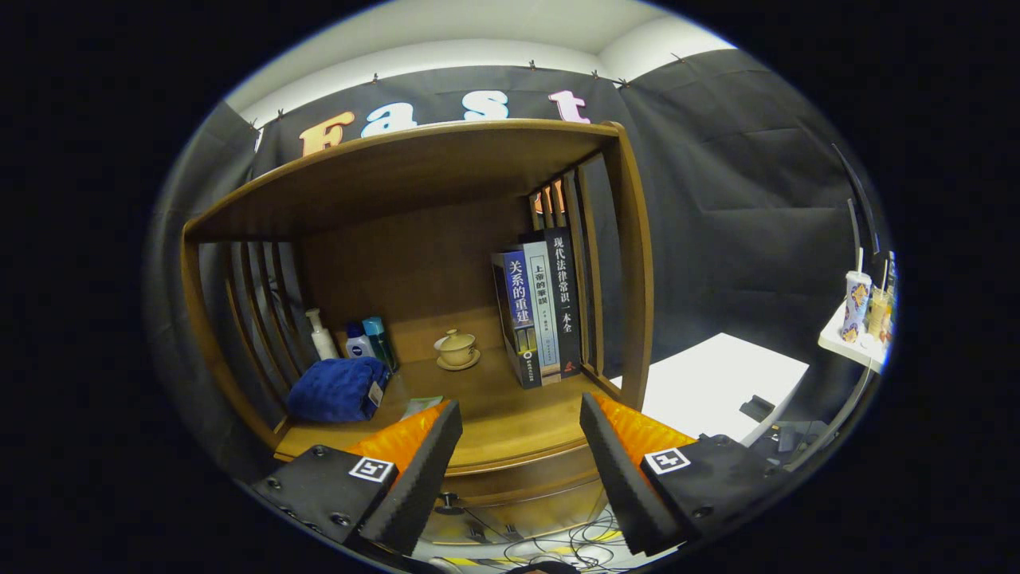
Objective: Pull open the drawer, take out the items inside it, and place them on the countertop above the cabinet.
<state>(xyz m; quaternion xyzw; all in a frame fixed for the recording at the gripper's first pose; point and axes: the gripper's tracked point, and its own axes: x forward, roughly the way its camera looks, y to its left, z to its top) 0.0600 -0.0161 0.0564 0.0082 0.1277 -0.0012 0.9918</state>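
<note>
**Hand-held gripper spread wide before the cabinet**

Nearest the camera, the hand-held gripper (519,446) has its two fingers set wide apart with nothing between them. Its fingers (422,470) frame the front edge of the wooden counter (510,426), and just below that edge, in the gap between them, the curved drawer front (518,498) sits under the lip with a small dark knob (450,501) towards the left finger. Whether the drawer is pulled out at all cannot be told, and its inside is hidden. Loose thin cables (558,546) lie below the drawer front.

Beyond the fingers, a folded blue towel (339,388) rests on the counter at the left, close to the slatted side. Behind it stand a white pump bottle (321,335) and two smaller bottles (368,341) side by side. A lidded cup on a saucer (457,349) sits near the middle, well apart from the towel. Three upright books (542,311) lean against the right slats. Further right, off the cabinet, a white table (721,383) is visible.
</note>
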